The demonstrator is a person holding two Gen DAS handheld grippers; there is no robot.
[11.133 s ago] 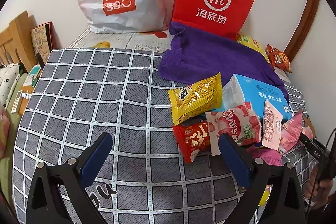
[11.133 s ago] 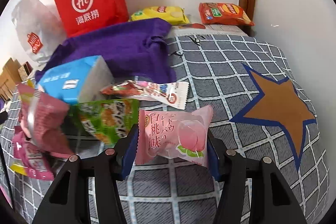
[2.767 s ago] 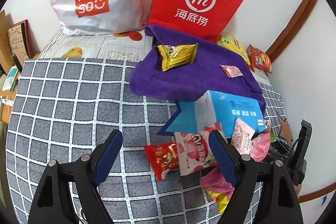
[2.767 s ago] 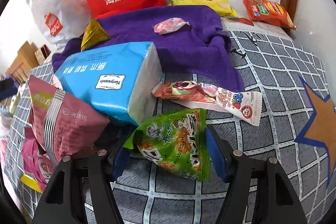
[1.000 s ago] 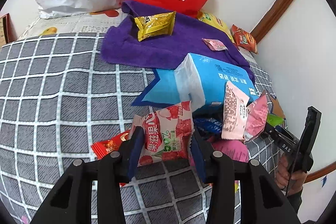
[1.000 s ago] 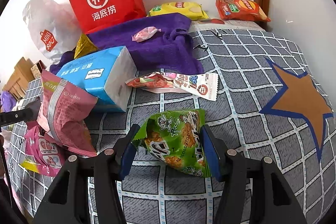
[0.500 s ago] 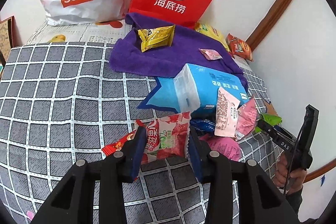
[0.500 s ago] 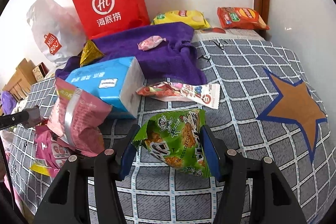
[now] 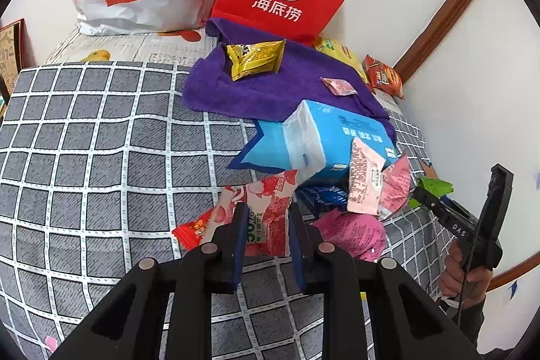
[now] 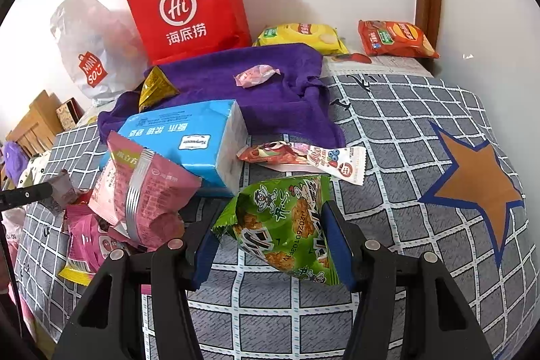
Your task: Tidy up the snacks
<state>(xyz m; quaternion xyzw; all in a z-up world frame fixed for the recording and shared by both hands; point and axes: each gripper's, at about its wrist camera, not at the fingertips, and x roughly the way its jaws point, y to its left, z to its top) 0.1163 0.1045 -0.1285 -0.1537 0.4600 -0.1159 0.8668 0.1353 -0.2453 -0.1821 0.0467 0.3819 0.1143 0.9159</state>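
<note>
**Both tongs loaded as snack sort heads for the purple towel**

On a bed spread with a grey checked cover [image 9: 101, 137], the left tongs [image 9: 265, 235] are pinched on a red-and-white strawberry packet [image 9: 266, 211], squeezing its lower part between the blue pads while the top flares toward the blue tissue pack [image 9: 330, 137]. A small red sachet [image 9: 192, 230] lies just beside that packet, on the side away from the tissue pack. Beyond the tissue pack spreads the purple towel [image 9: 276, 86], already carrying a yellow packet [image 9: 256, 59] and a small pink sweet [image 9: 337, 86].

Right of the tissue pack, the right tongs [image 10: 270, 242] grip a green cracker bag [image 10: 283, 225] across its width, its long axis running away from the camera and tilted, clear of the cover. A long strawberry-print stick pack [image 10: 303, 157] lies crosswise between the bag and the tissue pack.

The towel looks like the sorting spot; it lies straight ahead of both tongs, past the tissue pack. The left hand appears nearer its open edge, so its packet would likely travel over the pack first.
</note>
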